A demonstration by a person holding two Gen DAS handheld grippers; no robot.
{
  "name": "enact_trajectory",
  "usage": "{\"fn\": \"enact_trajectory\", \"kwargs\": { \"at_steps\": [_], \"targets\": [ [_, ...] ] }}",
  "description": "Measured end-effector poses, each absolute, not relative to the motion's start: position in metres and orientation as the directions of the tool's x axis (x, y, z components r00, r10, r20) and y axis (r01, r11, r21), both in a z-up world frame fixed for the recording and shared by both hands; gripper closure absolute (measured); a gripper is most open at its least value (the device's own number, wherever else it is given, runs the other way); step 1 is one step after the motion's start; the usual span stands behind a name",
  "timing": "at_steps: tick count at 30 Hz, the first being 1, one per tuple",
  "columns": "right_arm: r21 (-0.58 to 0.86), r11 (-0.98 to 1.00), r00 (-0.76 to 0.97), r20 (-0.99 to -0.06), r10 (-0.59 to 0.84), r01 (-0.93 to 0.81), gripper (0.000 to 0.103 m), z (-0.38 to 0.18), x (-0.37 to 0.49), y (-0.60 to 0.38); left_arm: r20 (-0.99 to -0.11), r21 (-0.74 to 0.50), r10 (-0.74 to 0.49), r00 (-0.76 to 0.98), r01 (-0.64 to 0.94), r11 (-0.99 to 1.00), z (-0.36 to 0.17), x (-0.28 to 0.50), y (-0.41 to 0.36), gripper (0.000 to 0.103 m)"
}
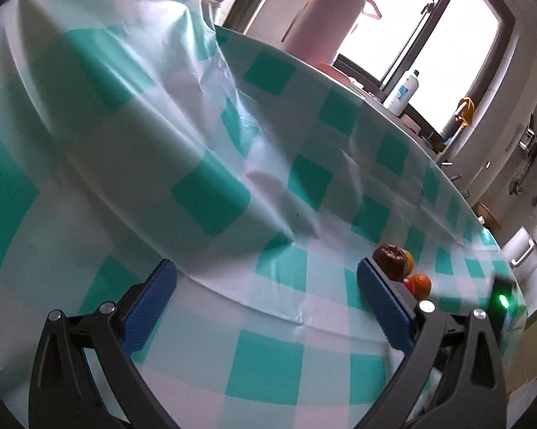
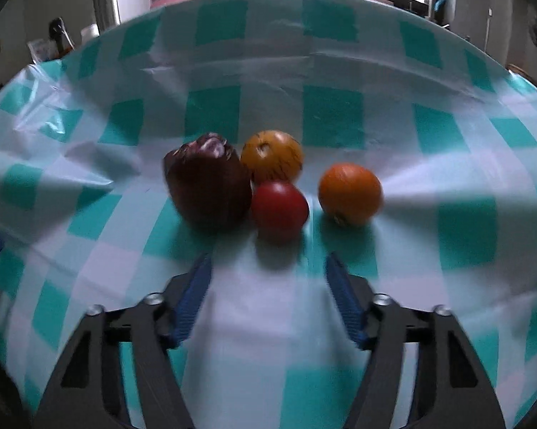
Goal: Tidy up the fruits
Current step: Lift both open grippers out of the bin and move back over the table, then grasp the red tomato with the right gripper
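Note:
In the right wrist view several fruits lie close together on the checked tablecloth (image 2: 340, 114): a dark red apple (image 2: 208, 183), a yellow striped fruit (image 2: 272, 155), a small red fruit (image 2: 280, 207) and an orange (image 2: 350, 193) a little to the right. My right gripper (image 2: 268, 279) is open and empty, just short of the red fruit. My left gripper (image 1: 266, 286) is open and empty over the cloth. In the left wrist view the dark apple (image 1: 390, 255) and orange (image 1: 421, 283) sit just beyond its right finger (image 1: 383, 296).
The cloth bulges in a large fold (image 1: 143, 125) at the left. A pink thermos (image 1: 322, 18), a steel flask (image 1: 250, 0) and a white bottle (image 1: 404, 91) stand at the table's far edge by the window. A black device with a green light (image 1: 502, 300) is at the right.

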State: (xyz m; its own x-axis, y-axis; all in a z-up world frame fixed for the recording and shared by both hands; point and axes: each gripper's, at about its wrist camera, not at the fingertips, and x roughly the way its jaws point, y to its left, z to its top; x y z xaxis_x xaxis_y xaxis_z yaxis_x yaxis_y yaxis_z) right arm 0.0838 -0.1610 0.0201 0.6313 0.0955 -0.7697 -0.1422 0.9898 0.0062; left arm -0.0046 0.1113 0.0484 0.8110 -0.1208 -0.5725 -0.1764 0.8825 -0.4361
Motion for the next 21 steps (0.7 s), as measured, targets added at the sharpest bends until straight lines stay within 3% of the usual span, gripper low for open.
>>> {"fn": "enact_trajectory", "kwargs": {
  "at_steps": [6, 14, 21],
  "targets": [
    [-0.043, 0.991, 0.613, -0.789, 0.046, -0.13, 0.057, 0.015, 0.115, -0.156, -0.568, -0.429, -0.141, 0.811, -0.145, 0.892, 0.052, -0.005, 0.101, 0.002],
    [0.014, 0.988, 0.609, -0.786, 0.107, -0.155, 0.066, 0.014, 0.114, -0.163, -0.58, -0.386, -0.158, 0.799, -0.099, 0.917, 0.049, -0.001, 0.084, 0.002],
    [0.242, 0.962, 0.684, -0.682, 0.259, -0.123, 0.066, 0.025, 0.044, -0.201, -0.576, -0.347, -0.203, 0.792, -0.011, 0.938, 0.046, 0.001, 0.063, 0.002]
  ]
}}
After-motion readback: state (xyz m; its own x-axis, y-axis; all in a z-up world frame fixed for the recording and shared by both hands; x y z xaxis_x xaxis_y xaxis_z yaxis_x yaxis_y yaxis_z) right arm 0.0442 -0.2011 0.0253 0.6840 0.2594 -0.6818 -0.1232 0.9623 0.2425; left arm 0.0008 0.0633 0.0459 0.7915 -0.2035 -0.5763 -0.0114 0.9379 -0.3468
